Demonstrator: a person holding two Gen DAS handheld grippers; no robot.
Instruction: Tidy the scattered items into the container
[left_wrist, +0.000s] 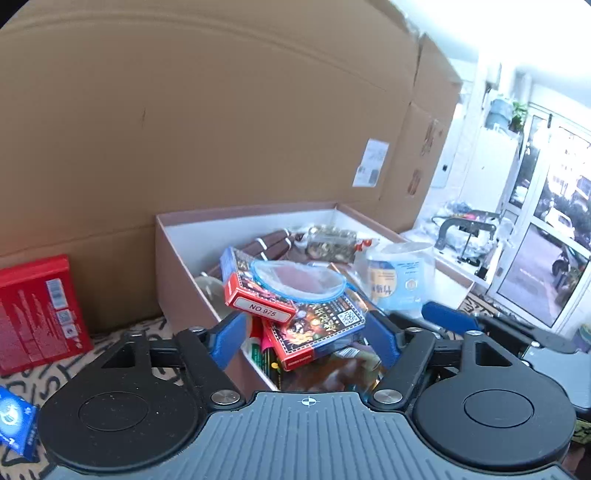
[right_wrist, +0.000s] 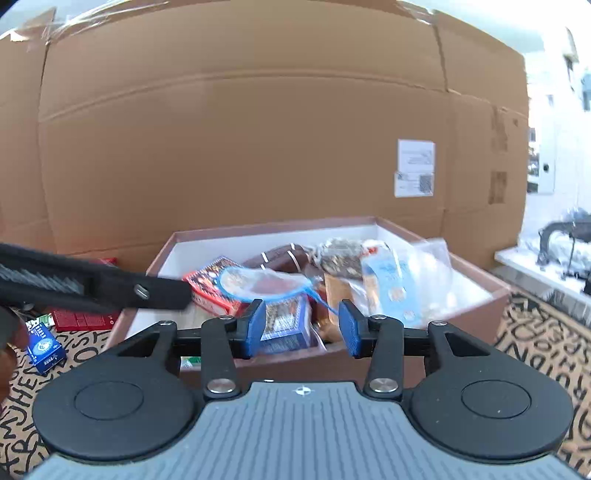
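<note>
While both grippers hover, the box (left_wrist: 177, 258) sits full.
Left gripper (left_wrist: 303, 332) gapes wide, empty; right gripper (right_wrist: 301, 325) stands half-spread, gripping nothing, lower centre.

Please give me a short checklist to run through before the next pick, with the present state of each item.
1. Left gripper empty, jaws apart: ok.
2. Right gripper empty, jaws apart: ok.
3. Items left outside the box: not ok; the red pack and the small blue pack lie on the patterned mat.
4. Room left in the box: cannot tell; the card boxes and the blue-rimmed pouch pile near the rim.
5. Pile stable: cannot tell; the top card box sits tilted.
6. Left gripper clear of the right one's path: not ok; it crosses the right view.
</note>
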